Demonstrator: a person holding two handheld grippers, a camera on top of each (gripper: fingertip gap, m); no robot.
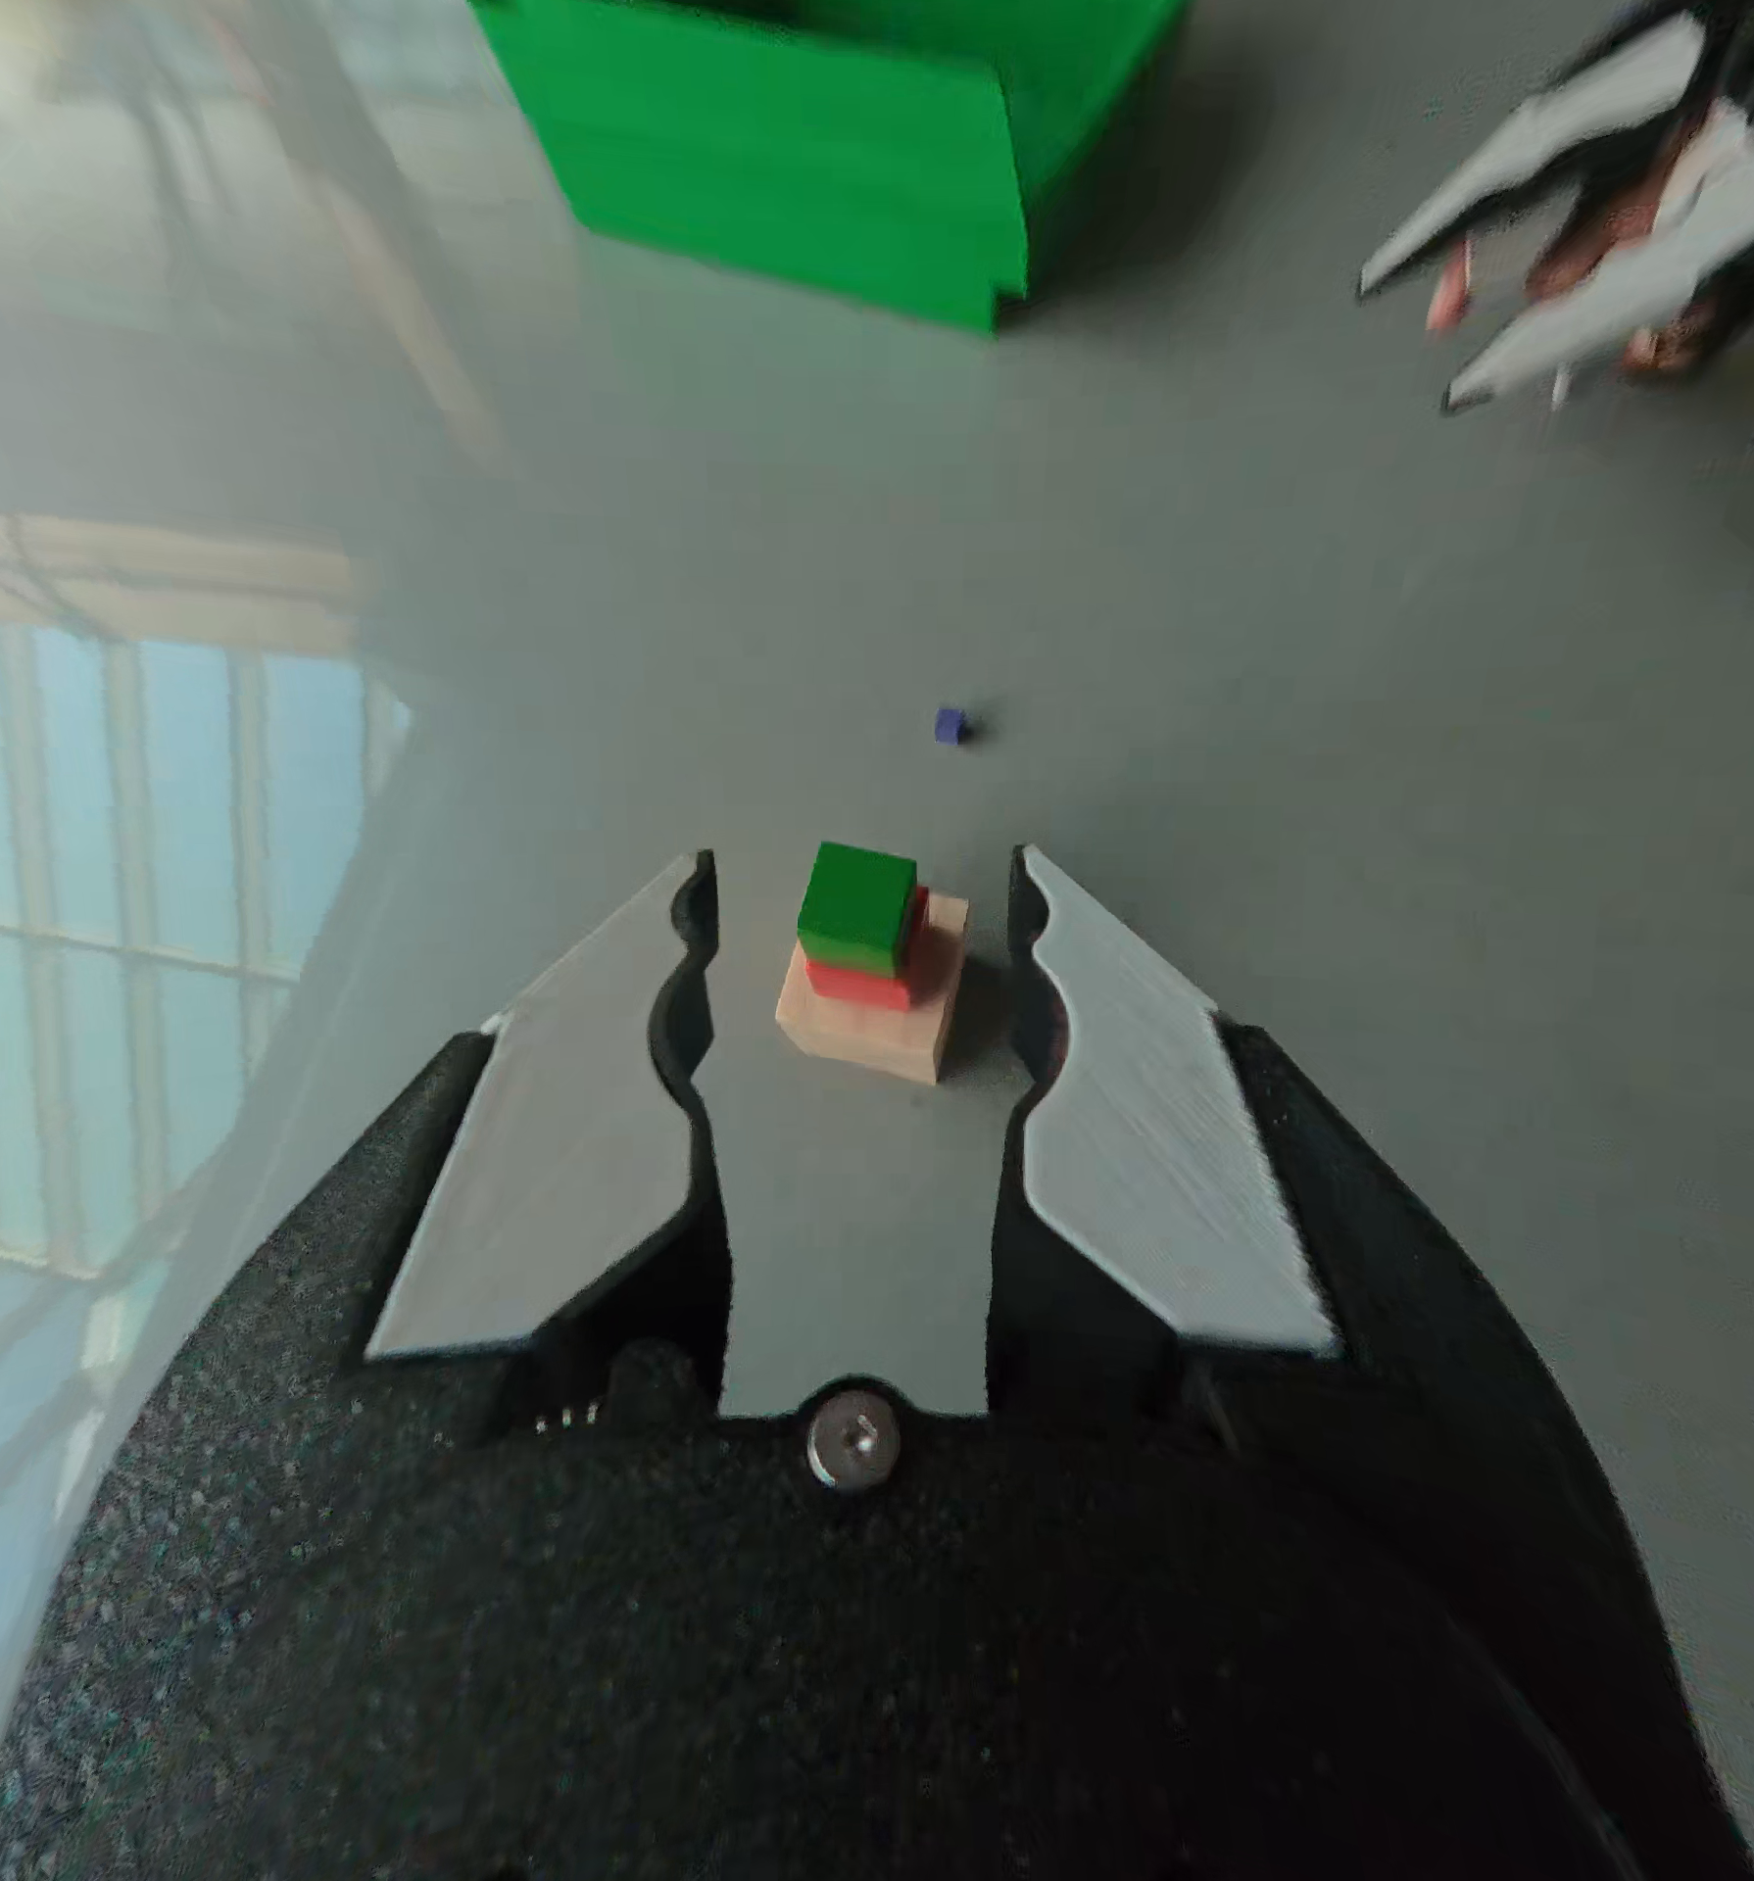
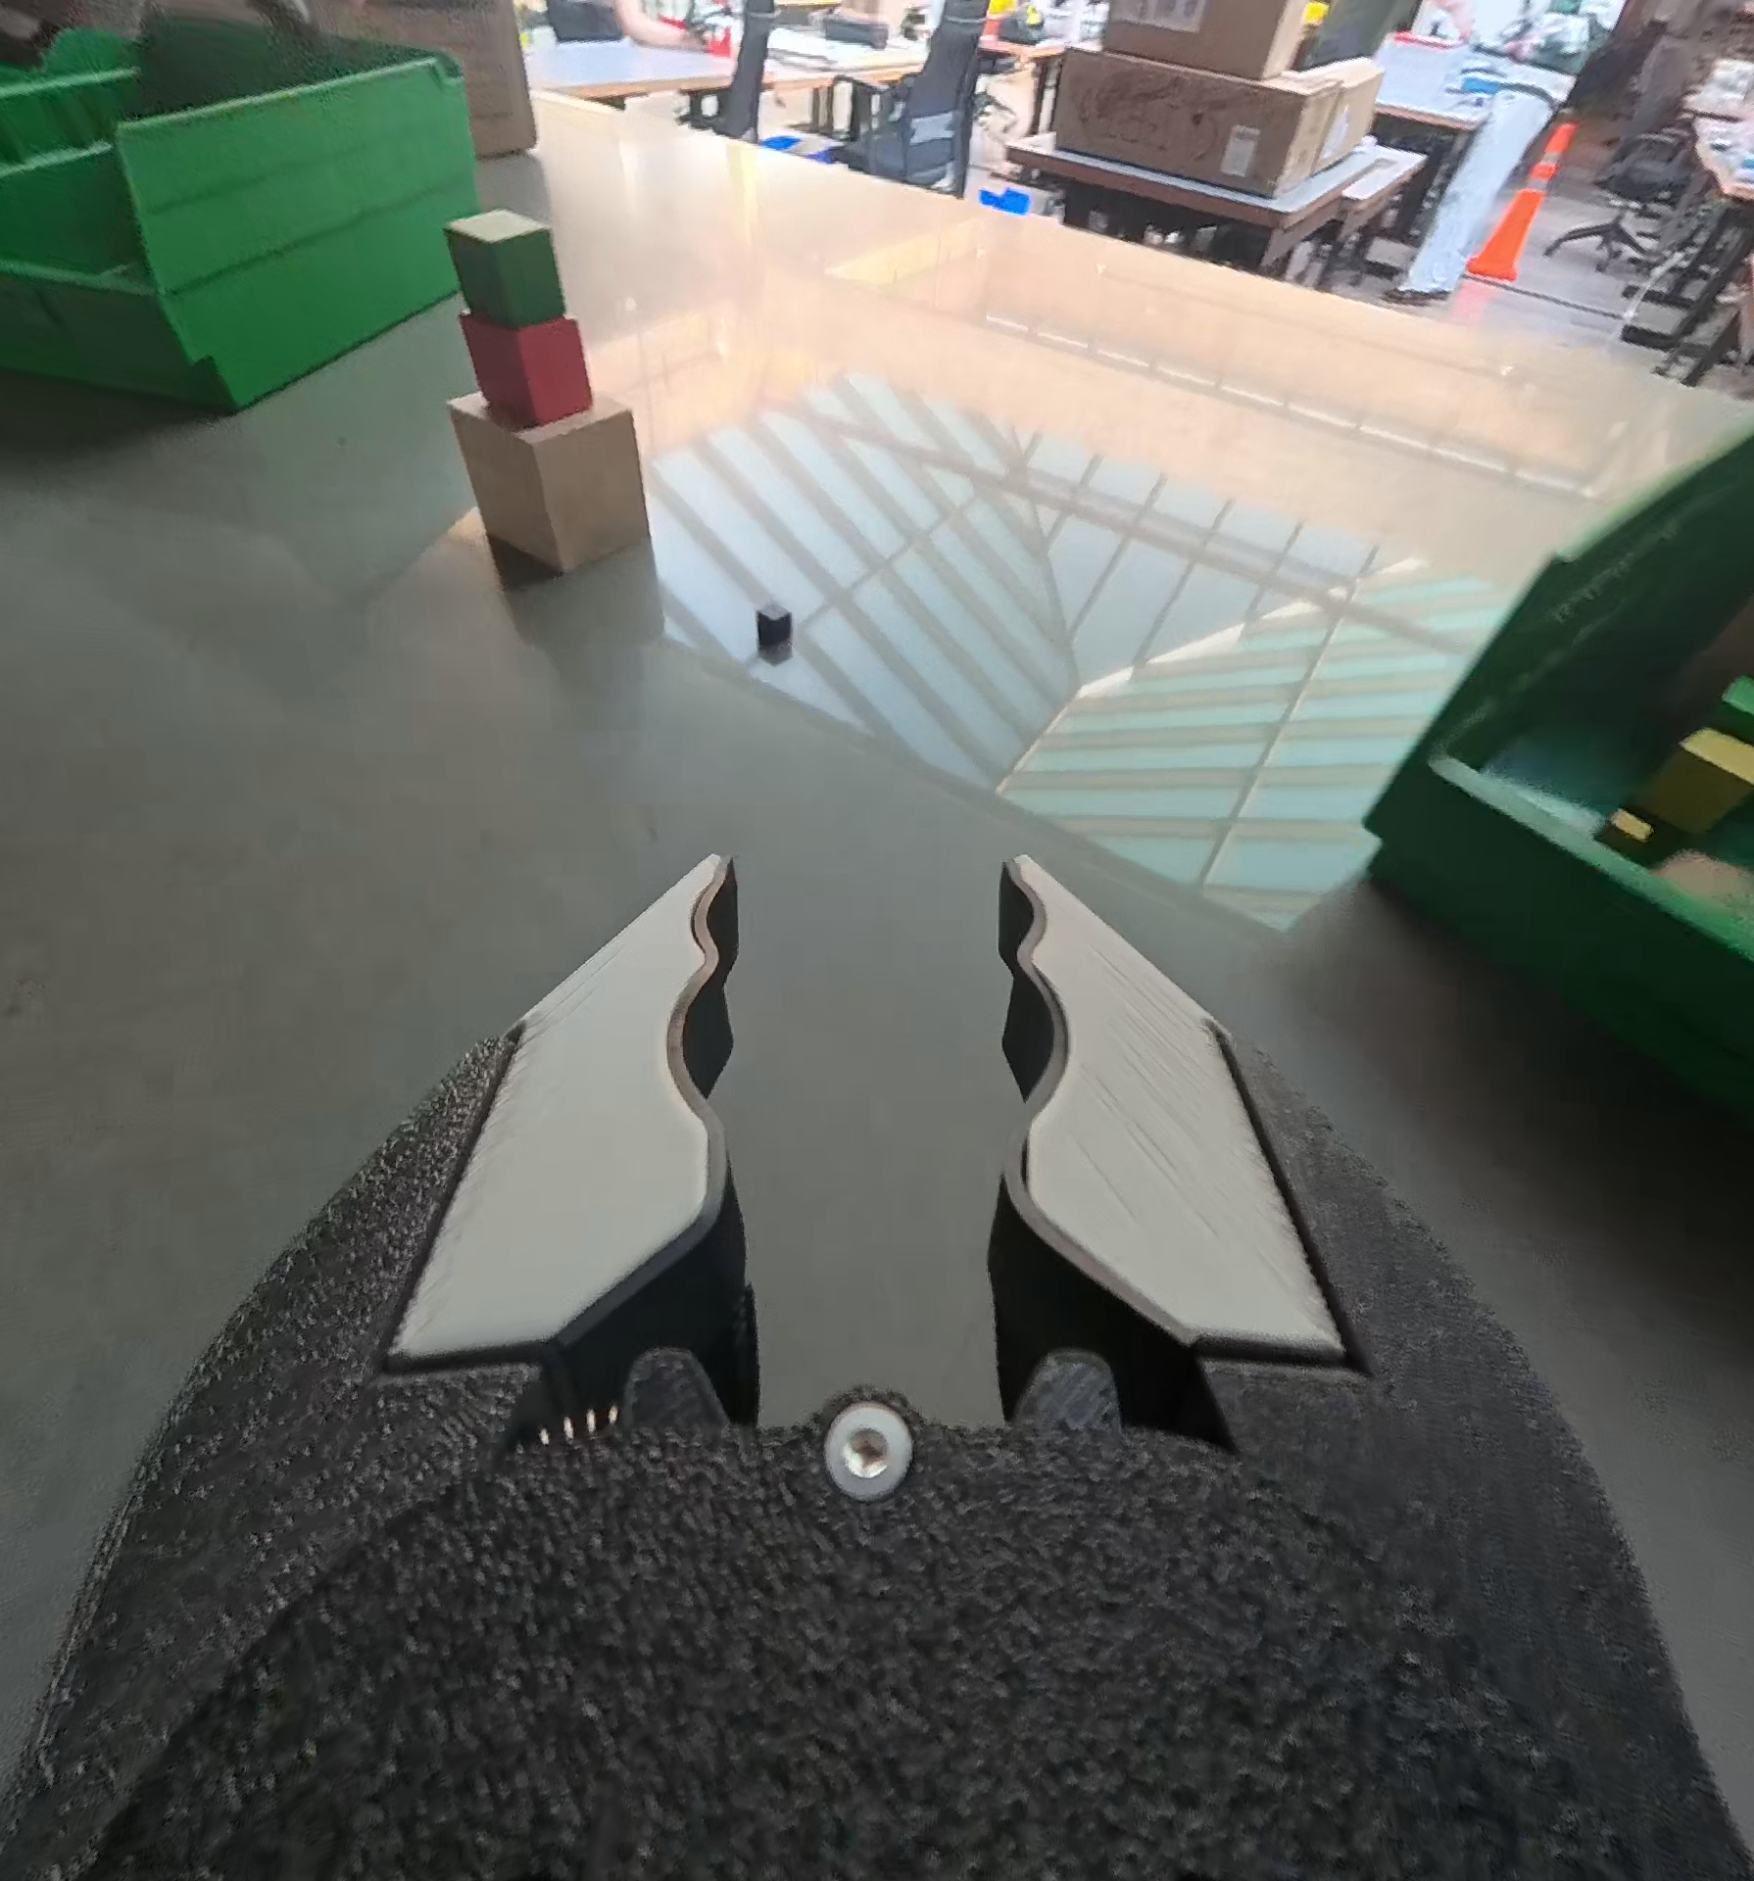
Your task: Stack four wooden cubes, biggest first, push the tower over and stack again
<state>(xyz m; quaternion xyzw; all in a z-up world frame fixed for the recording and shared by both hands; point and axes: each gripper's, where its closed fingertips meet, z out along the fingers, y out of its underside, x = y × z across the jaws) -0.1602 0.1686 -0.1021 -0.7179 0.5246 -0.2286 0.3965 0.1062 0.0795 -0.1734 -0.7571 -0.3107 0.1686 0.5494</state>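
Note:
A stack of three blocks stands on the grey table: a green cube on a red cube on a larger plain wooden block. My left gripper is open and empty, above the stack, with a finger on each side of it and not touching. The stack also shows in the right wrist view: green cube, red cube, wooden block. A tiny dark blue cube lies alone beyond the stack. My right gripper is open and empty, low over the table, well short of the tiny cube.
A green bin stands beyond the stack, also at the far left in the right wrist view. A second green bin at the right holds several blocks. The other gripper shows blurred at the upper right. Desks, boxes and chairs lie beyond the table. About 30 centimetres separates my left fingertips from my right. The tiny dark blue cube is about 20 centimetres from both grippers' fingertips.

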